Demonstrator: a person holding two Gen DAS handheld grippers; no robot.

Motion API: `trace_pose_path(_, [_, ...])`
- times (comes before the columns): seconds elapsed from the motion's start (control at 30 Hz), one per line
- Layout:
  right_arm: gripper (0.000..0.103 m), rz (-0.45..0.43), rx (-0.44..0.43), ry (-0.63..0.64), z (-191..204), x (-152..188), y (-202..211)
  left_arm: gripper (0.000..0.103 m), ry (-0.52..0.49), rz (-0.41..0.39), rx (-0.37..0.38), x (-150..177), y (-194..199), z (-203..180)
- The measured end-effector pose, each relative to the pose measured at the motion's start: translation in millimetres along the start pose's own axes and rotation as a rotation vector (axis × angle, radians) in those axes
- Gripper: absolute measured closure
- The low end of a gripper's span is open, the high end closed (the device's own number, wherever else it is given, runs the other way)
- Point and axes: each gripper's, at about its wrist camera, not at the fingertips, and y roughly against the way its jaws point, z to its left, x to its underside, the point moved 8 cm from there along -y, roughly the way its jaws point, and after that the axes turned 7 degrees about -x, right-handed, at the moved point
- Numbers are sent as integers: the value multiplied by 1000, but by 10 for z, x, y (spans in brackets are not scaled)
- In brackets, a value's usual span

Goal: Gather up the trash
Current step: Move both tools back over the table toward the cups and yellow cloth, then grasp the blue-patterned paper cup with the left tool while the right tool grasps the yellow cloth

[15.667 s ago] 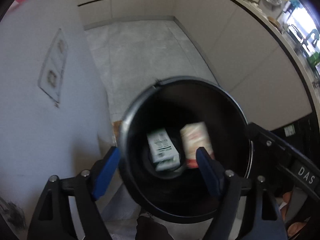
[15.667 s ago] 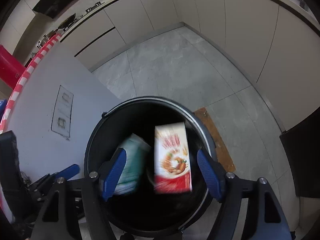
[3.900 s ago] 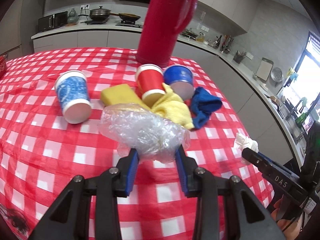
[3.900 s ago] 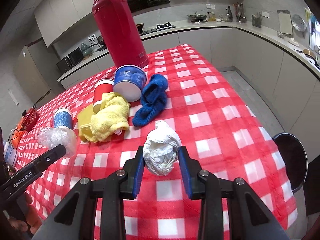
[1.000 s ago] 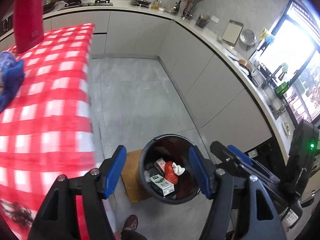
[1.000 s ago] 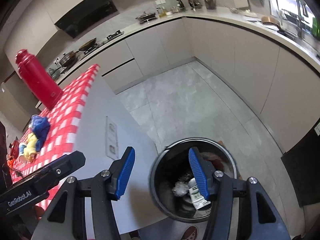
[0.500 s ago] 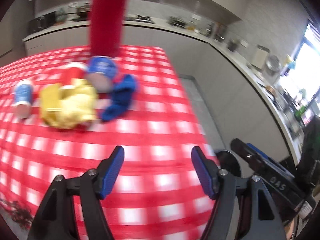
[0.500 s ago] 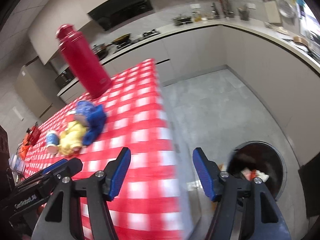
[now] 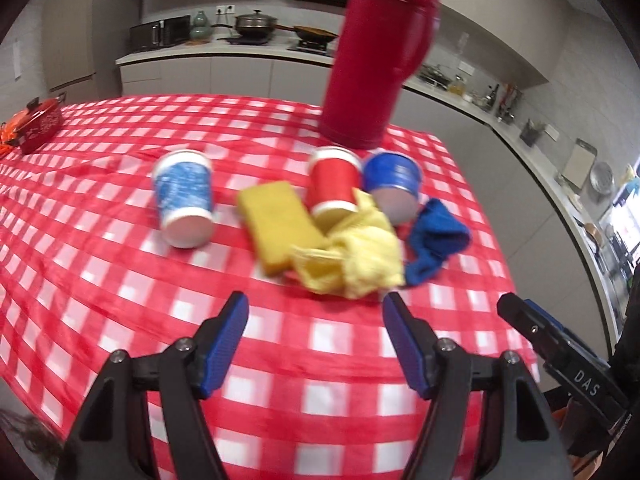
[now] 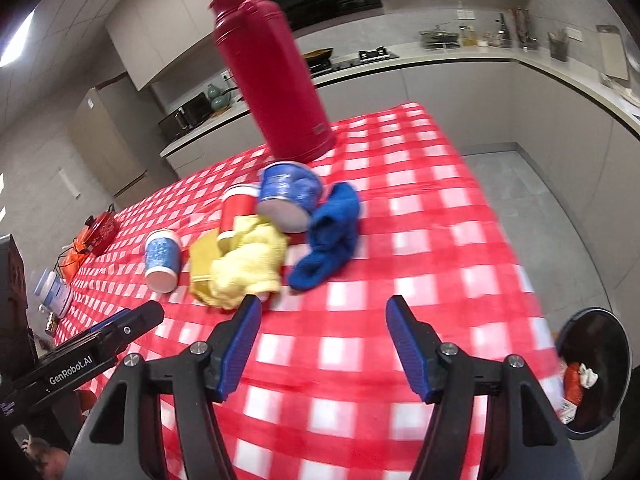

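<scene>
Left tool (image 9: 314,318) and right tool (image 10: 322,322) both gape, nothing between the pads, jaws just widened. On the checkered bench (image 9: 120,264), left to right: blue cup (image 9: 185,197), sponge (image 9: 276,224), red cup (image 9: 334,182), yellow cloth (image 9: 356,256), blue rag (image 9: 434,246). Trash bin (image 10: 600,372) sits on the floor at far right, rubbish inside.

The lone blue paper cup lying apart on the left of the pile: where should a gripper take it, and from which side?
Judging by its pose, grip the blue paper cup across its middle, from above. It lies on its side on the checked tablecloth with its mouth toward the camera, so both curved flanks are free. The yellow sponge lies to its right, apart from it. The left gripper, open and empty, suits.
</scene>
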Motion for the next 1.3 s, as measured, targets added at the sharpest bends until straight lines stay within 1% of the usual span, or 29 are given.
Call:
trace_pose_path(0.33, [36, 37, -6, 24, 427, -46, -456, 32, 20, 5, -21, -179, -181, 531])
trace_pose_path(0.47, [33, 55, -4, 26, 547, -72, -650, 32, 37, 12, -28, -260, -271, 702])
trace_pose_path(0.57, [32, 64, 0, 27, 617, -96, -782, 32, 39, 19, -30, -333, -352, 797])
trace_pose_path(0.77, [32, 93, 24, 22, 663, -130, -1097, 32, 34, 19, -15, -463, -499, 902])
trace_pose_path(0.83, [32, 104, 42, 16, 636, -136, -1214, 32, 35, 22, -12, -497, -546, 927])
trace_pose_path(0.97, [32, 133, 52, 5, 587, -105, -1393, 32, 36, 33, -10, -540, -658, 963])
trace_pose_path(1.0, [34, 137, 53, 8, 581, -87, -1431, 32, 41, 39, -5, -551, -686, 975])
trace_pose_path(1.03, [39, 136, 59, 14, 577, -75, -1451, 32, 45, 41, -3, -559, -705, 986])
trace_pose_path(1.07, [49, 136, 63, 23, 578, -68, -1463, 32, 49, 42, -1, -569, -724, 991])
trace_pose_path(1.2, [71, 102, 58, 46, 602, -122, -1378, 32, 47, 55, 8, -607, -801, 979])
trace_pose_path(1.3, [72, 65, 55, 53, 642, -178, -1242, 32, 47, 62, 9, -636, -848, 975])
